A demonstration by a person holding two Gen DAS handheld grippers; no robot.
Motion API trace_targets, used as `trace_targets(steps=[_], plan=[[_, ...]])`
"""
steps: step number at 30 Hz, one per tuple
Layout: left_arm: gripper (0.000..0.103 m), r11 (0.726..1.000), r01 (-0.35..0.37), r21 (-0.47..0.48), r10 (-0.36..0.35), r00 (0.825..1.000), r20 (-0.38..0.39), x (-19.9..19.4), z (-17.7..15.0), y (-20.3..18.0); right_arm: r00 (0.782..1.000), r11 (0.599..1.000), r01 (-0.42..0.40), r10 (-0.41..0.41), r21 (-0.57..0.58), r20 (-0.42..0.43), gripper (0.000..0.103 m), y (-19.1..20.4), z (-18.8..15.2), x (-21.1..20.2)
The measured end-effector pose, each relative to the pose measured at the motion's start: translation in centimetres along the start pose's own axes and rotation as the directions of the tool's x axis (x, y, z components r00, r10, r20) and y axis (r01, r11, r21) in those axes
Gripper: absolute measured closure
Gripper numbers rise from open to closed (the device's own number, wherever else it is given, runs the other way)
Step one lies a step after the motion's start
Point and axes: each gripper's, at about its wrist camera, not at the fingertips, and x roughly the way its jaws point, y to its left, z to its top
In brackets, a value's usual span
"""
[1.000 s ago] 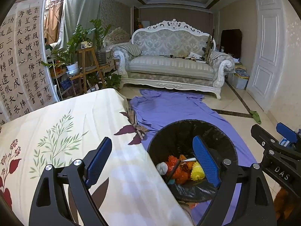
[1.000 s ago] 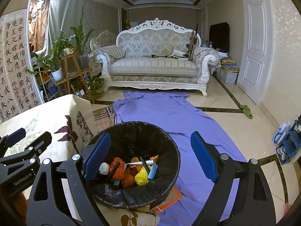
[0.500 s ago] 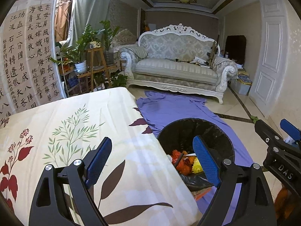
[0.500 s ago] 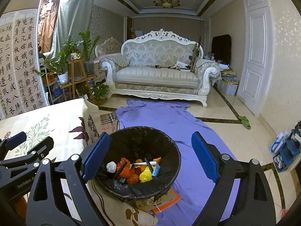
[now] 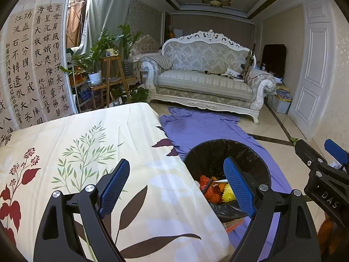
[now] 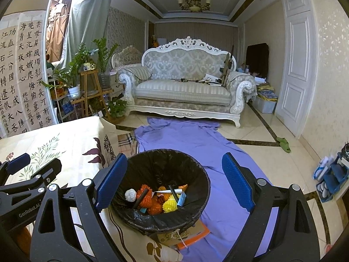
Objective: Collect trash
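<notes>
We see one round black-lined trash bin (image 6: pixel 161 187) holding crumpled orange and yellow scraps (image 6: pixel 152 203). Our left claw (image 5: pixel 174 187) and right claw (image 6: pixel 174 183) both stand spread, empty

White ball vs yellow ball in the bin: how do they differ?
The white ball is pale and looks crumpled; the yellow ball is bright and ridged. The white ball lies at the left edge of the trash pile, by a dark stick; the yellow ball lies nearer the middle, against a blue piece. Both sit inside the black-lined bin, held by neither gripper.
</notes>
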Motion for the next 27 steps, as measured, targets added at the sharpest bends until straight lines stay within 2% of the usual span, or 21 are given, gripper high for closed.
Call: trace_targets(steps=[27], plan=[[0.018, 1.0, 0.001, -0.002, -0.001, 1.0, -0.001, 0.07, -0.25, 0.01, 1.0, 1.0, 0.0, 0.0, -0.002, -0.005, 0.016, -0.16, 0.05, 0.15]])
